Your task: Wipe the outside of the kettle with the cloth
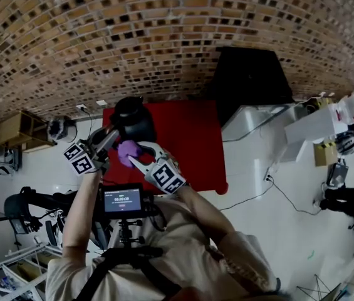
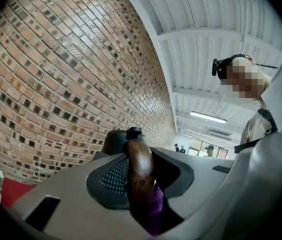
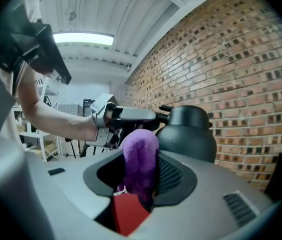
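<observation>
A dark rounded kettle (image 1: pixel 133 119) hangs over the left part of the red table (image 1: pixel 192 143), in front of the brick wall. My left gripper (image 1: pixel 109 137) is shut on the kettle's brown wooden handle (image 2: pixel 140 171); the lid knob (image 2: pixel 133 132) shows just beyond it. My right gripper (image 1: pixel 140 154) is shut on a purple cloth (image 1: pixel 127 152), bunched up beside the kettle's lower side. In the right gripper view the cloth (image 3: pixel 141 156) stands between the jaws, with the kettle (image 3: pixel 188 131) close behind it and the left gripper (image 3: pixel 126 115) reaching in from the left.
A black cabinet (image 1: pixel 249 74) stands behind the red table against the brick wall. A white bench (image 1: pixel 317 127) with boxes and clutter lies to the right, and cables run across the pale floor. A small screen (image 1: pixel 121 200) sits on the chest rig.
</observation>
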The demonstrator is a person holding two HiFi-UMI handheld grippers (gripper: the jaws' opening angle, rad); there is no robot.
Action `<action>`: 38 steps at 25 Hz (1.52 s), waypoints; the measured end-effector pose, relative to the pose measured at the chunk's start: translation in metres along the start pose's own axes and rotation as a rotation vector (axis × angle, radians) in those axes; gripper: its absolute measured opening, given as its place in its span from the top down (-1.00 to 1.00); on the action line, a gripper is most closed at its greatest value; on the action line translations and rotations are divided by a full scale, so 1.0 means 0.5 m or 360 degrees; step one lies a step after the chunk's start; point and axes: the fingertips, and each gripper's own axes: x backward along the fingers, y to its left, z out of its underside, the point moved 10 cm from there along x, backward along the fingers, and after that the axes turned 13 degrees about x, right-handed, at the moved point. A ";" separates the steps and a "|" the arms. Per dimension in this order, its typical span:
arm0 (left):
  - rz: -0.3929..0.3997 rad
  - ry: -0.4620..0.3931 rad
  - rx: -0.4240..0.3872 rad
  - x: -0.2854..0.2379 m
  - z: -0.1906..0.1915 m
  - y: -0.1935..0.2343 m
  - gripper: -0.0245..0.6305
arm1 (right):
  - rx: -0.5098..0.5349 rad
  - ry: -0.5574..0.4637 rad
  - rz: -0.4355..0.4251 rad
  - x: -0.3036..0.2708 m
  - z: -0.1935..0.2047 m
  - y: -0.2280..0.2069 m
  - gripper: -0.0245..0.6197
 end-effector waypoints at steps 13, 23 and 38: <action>0.0422 0.0081 0.0017 0.023 -0.003 -0.065 0.56 | -0.0412 -0.0064 0.0190 0.140 0.124 -0.226 0.39; 0.0609 0.0024 0.0118 0.046 -0.003 -0.052 0.56 | -0.0812 -0.0179 -0.0474 -0.085 0.188 -0.336 0.39; 0.0104 -0.0069 -0.0059 0.030 -0.019 -0.040 0.56 | -0.0034 -0.0253 0.0170 0.157 0.041 -0.094 0.38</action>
